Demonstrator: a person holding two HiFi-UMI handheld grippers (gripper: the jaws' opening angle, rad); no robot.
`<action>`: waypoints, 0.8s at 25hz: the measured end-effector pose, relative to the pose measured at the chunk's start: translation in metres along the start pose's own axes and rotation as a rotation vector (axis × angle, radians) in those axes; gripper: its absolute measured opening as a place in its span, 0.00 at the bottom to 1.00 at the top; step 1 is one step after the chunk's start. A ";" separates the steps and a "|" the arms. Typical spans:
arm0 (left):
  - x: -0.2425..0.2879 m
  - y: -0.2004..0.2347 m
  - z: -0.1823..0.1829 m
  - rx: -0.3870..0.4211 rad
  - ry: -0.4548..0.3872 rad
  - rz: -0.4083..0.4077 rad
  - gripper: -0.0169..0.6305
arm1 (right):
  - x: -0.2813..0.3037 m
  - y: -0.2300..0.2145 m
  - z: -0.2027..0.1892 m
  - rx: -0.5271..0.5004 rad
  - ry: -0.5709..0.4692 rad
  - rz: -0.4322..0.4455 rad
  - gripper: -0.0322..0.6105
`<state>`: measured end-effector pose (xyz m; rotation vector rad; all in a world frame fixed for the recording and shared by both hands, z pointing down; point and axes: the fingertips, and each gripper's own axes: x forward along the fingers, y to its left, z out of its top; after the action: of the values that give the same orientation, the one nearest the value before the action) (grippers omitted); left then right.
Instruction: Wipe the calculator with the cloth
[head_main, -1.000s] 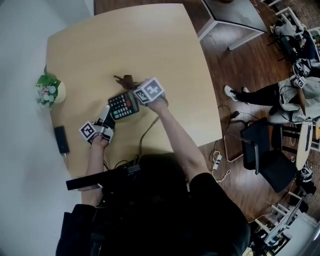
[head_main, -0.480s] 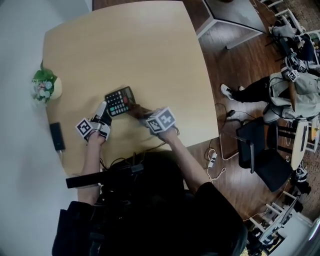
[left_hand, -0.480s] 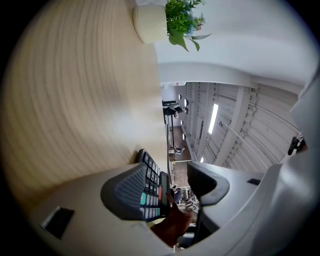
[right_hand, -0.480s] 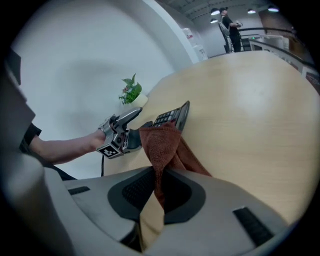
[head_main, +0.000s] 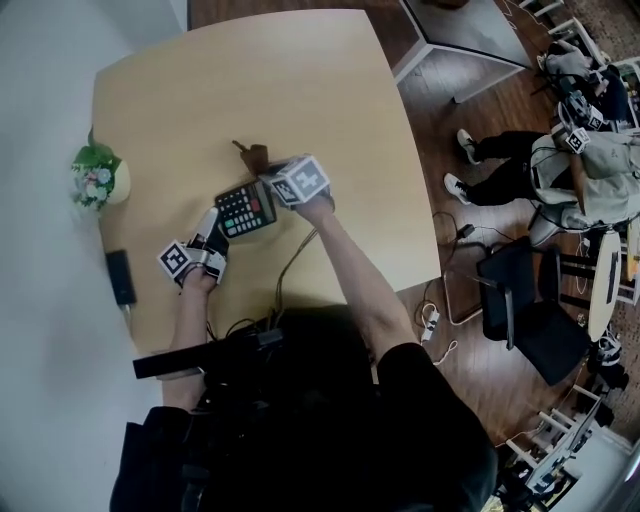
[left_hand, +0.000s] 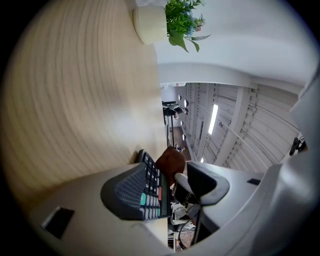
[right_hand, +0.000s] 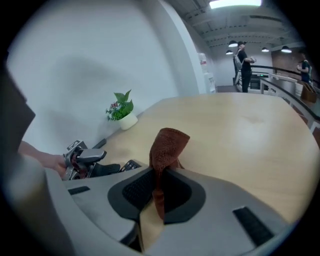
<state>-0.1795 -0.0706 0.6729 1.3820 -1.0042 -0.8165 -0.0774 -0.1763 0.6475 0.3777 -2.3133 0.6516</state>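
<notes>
Pale wood worktop (head_main: 300, 90) fills the upper half of the head view, with dark floor to its right. At mid frame the right hand-held gripper (head_main: 268, 168) has its jaws clamped together on the brown cloth (head_main: 251, 154). The cloth's free end sticks out past the tips and shows just beyond the upper edge of the calculator (head_main: 246, 208). Lower left, the left hand-held gripper (head_main: 211, 225) lies level with its jaws partly apart. They have just been closing a little, and the calculator's near corner sits between them, close along one pad with a gap showing to the other. This looks like the wiping itself, at the far end of a stroke. Next, I judge, the cloth must be drawn back down across the keys under light pressure. Meanwhile the left hand-held gripper needs to keep the calculator from sliding.
</notes>
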 end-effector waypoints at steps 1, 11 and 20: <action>0.000 0.001 0.000 0.001 0.000 0.002 0.42 | 0.003 0.003 -0.006 -0.002 0.014 0.008 0.12; 0.000 -0.001 0.001 -0.013 -0.005 0.006 0.42 | -0.043 0.071 -0.091 0.172 -0.003 0.053 0.12; -0.018 -0.042 -0.035 0.041 0.102 -0.091 0.48 | -0.087 0.053 -0.116 0.272 -0.013 0.011 0.11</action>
<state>-0.1503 -0.0430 0.6323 1.4983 -0.8886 -0.7873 0.0256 -0.0616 0.6420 0.4946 -2.2443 0.9758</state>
